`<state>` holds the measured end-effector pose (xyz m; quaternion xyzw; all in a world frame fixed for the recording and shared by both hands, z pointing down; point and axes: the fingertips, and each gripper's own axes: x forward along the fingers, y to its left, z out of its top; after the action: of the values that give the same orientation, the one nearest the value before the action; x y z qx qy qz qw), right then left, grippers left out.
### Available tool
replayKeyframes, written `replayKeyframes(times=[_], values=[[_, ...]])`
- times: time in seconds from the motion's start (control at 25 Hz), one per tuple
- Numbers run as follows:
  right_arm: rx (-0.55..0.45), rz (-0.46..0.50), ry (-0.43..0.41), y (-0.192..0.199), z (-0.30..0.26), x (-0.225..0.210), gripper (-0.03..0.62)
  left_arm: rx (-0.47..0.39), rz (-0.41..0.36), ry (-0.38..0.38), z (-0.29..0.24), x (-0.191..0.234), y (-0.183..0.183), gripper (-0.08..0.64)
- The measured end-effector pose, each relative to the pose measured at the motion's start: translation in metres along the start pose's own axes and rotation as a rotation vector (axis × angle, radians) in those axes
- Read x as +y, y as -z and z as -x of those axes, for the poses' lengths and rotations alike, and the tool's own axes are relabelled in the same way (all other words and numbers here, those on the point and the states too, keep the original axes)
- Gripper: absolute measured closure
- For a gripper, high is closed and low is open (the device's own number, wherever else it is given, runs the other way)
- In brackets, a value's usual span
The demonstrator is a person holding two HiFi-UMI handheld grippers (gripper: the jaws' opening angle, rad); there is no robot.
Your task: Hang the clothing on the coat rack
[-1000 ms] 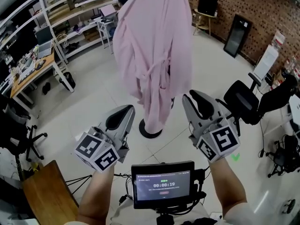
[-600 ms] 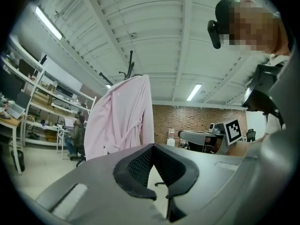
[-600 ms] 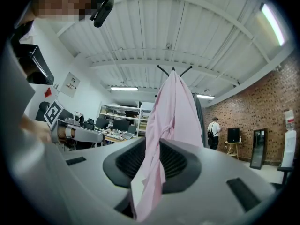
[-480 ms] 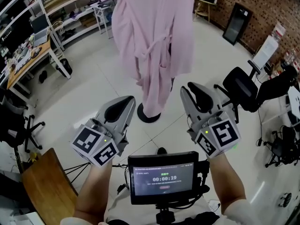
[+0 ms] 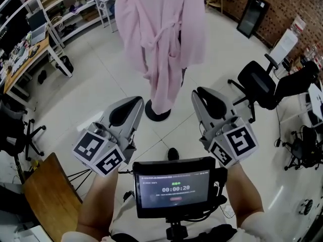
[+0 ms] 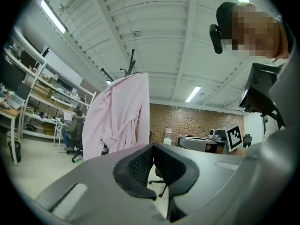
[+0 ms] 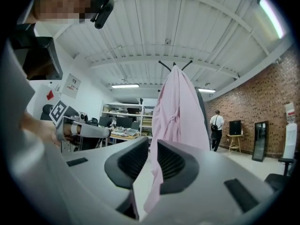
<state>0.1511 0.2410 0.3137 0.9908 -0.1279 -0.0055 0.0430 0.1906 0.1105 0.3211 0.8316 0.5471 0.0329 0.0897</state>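
A pink robe (image 5: 161, 34) hangs from the black coat rack, whose round base (image 5: 157, 111) stands on the floor ahead. In the gripper views the robe (image 6: 119, 121) (image 7: 180, 111) drapes from the rack's top hooks (image 6: 130, 67) (image 7: 174, 64). My left gripper (image 5: 134, 103) is held level, short of the rack, on its left. Its jaws (image 6: 153, 149) are shut with nothing in them. My right gripper (image 5: 200, 96) is held on the right. Its jaws (image 7: 153, 146) have just been closing and keep a narrow gap. Nothing is between them; the robe shows far behind.
A chest-mounted screen (image 5: 174, 188) sits below the grippers. A black office chair (image 5: 257, 87) stands right of the rack. Shelves (image 5: 60, 14) and a desk (image 5: 25, 64) line the left, and a wooden board (image 5: 50, 195) lies at lower left. A person (image 7: 217, 125) walks far off.
The robe and the rack's base now sit higher in the head view, and more of the floor shows. Both grippers stay side by side and empty.
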Motion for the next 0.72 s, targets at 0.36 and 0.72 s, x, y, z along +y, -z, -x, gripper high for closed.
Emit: replayKeyframes(times=[0.36, 0.72], values=[[0.036, -0.036, -0.003, 0.011, 0.002, 0.013, 0.540, 0.009, 0.030, 0.016, 0.007, -0.002, 0.011, 0.558], [0.076, -0.026, 0.014, 0.019, 0.006, 0.015, 0.584, 0.018, 0.042, 0.036, 0.006, -0.004, 0.017, 0.558]])
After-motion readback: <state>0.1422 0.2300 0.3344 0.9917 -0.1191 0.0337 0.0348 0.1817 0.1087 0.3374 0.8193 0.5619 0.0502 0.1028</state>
